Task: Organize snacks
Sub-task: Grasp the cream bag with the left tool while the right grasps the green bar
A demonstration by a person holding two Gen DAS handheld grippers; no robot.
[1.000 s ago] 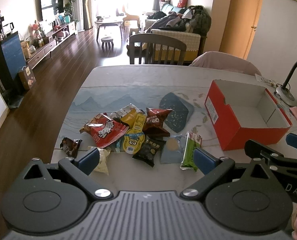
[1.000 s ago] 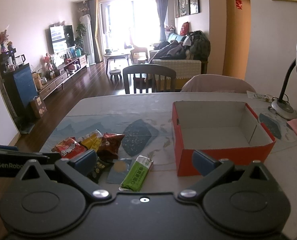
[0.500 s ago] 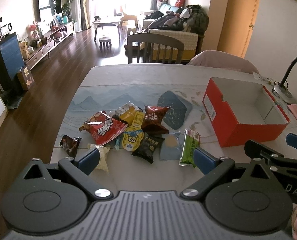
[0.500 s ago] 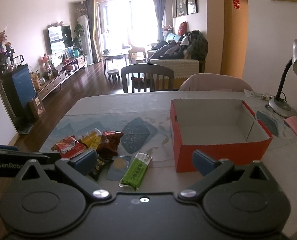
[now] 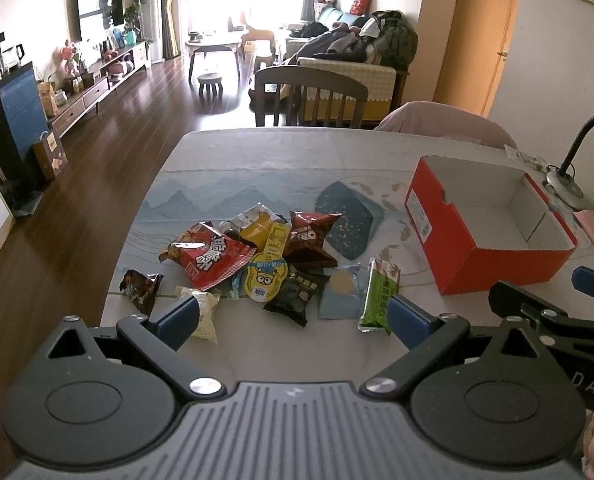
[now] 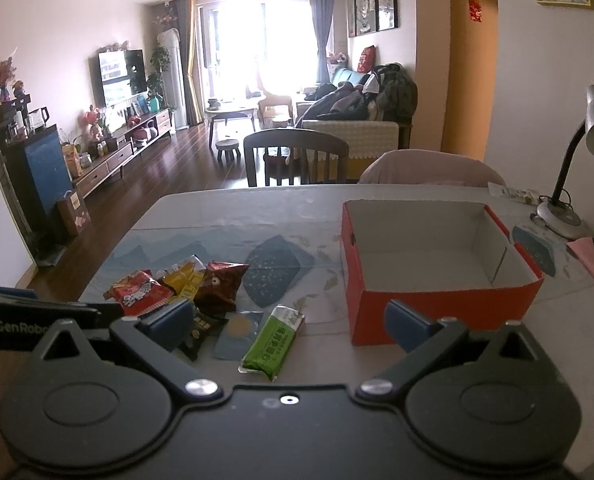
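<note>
Both tools, left tool [image 5: 291,316] and right tool [image 6: 287,318], hang wide open, empty, edged slightly closer. Snack pile [image 5: 257,260] at 11 o'clock on desk [image 5: 257,160]; red box [image 6: 437,268] at 2, unfilled.

Left gripper [image 5: 293,318] spread wide, right gripper [image 6: 289,322] apparently likewise

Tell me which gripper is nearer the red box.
Right. The right gripper hovers open just before the red box, its right finger overlapping the box's front wall. The left gripper hangs open over the snack pile, the box off to its right.
</note>
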